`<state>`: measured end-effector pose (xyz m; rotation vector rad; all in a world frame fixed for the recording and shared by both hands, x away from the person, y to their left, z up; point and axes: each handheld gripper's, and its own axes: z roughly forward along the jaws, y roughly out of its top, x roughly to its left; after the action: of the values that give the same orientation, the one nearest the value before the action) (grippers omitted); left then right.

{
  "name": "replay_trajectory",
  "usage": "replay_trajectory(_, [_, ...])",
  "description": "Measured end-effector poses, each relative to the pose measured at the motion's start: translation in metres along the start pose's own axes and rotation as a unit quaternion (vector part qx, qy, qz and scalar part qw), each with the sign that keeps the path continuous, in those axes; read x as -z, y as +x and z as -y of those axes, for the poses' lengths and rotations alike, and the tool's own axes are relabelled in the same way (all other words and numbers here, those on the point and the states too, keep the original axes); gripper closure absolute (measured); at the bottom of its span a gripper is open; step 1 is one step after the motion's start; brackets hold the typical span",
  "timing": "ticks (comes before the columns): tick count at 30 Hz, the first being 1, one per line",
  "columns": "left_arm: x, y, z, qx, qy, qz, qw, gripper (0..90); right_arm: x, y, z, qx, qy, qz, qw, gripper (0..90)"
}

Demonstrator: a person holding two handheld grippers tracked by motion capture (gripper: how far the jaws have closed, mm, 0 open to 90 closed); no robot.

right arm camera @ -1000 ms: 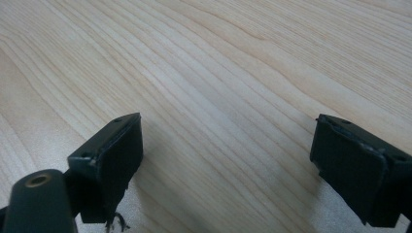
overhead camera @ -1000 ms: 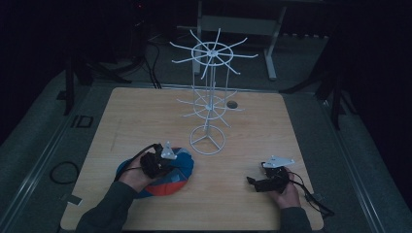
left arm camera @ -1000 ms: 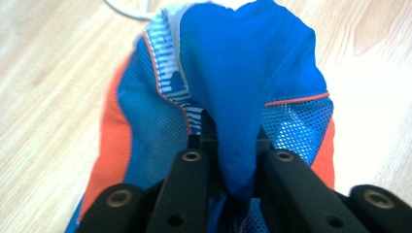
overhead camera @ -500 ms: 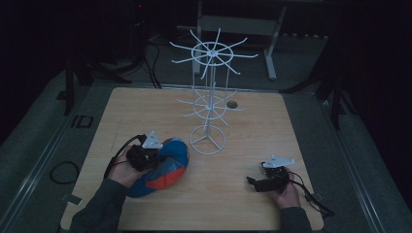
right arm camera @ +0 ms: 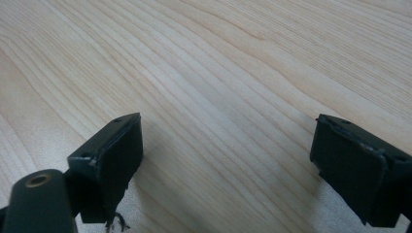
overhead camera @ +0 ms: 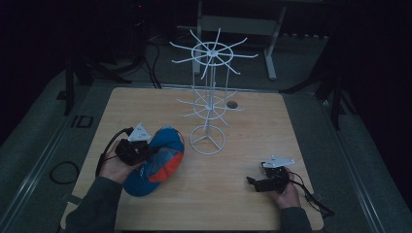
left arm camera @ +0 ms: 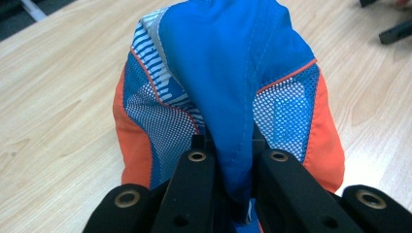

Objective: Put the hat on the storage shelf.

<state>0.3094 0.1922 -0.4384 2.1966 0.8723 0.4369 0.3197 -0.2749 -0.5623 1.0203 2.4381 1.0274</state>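
A blue and orange cap (overhead camera: pixel 158 162) with mesh panels sits at the front left of the wooden table (overhead camera: pixel 272 126). My left gripper (overhead camera: pixel 147 152) is shut on its blue fabric and holds that edge raised, so the cap hangs tilted. In the left gripper view the two black jaws pinch a fold of the cap (left arm camera: pixel 223 73) at my left gripper (left arm camera: pixel 228 160). My right gripper (overhead camera: pixel 253 184) rests at the front right, apart from the cap. In the right gripper view my right gripper (right arm camera: pixel 228 145) stands wide open over bare wood, with nothing between its pads.
A white wire display stand (overhead camera: pixel 209 97) with spoke-like hooks rises from a ring base at the table's middle. A small round hole (overhead camera: pixel 231 104) lies behind it. Dark floor and cables surround the table. The other gripper's jaw tips (left arm camera: pixel 396 31) show far off.
My left gripper has moved left and upward with the cap in it, and the cap has gone from lying flat to hanging tilted. The right gripper has stayed put.
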Motion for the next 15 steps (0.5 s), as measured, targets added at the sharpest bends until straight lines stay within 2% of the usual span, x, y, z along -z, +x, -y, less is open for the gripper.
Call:
replay_trajectory(6, [0.010,0.006,-0.002,0.015,-0.021,-0.004,0.9997,88.3,0.000,0.000,0.000,0.001,0.000,0.000,1.0000,11.6])
replay_trajectory(15, [0.024,0.012,-0.009,0.020,-0.043,-0.014,0.9988,88.4,0.000,0.000,0.000,0.000,0.000,0.000,1.0000,11.6])
